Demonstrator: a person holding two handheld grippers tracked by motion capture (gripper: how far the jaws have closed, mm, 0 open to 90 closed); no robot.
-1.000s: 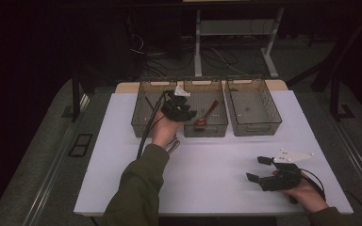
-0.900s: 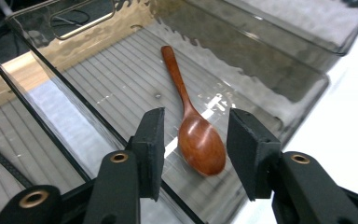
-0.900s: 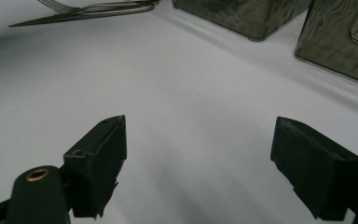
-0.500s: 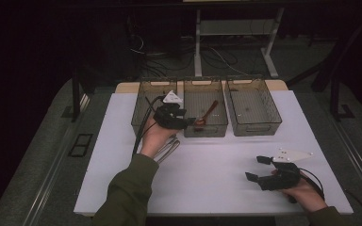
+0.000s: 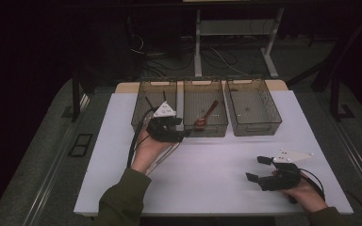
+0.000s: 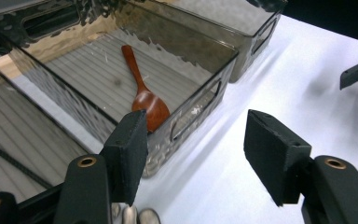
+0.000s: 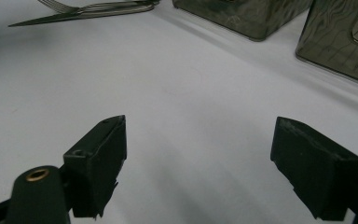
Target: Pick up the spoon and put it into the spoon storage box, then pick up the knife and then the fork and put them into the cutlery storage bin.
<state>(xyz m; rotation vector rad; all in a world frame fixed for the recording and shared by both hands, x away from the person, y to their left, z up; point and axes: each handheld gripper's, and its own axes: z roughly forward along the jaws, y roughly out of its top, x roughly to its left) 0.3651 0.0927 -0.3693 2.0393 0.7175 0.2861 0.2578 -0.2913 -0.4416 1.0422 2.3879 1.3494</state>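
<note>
Dark room, white table (image 5: pixel 217 165)

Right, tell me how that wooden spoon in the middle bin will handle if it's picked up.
The wooden spoon looks rigid and probably light. Its glossy finish may slip between the pads. Lying flat on the ribbed floor of the middle bin, its thin handle is likely hard to get under, and the rounded bowl may rock.

Right bin (image 5: pixel 254 106) empty-looking; cables (image 5: pixel 217 59) on the floor.

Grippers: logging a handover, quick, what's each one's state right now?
Left gripper: open, jaws just been opening, nothing between them.
Right gripper: open, empty.
</note>
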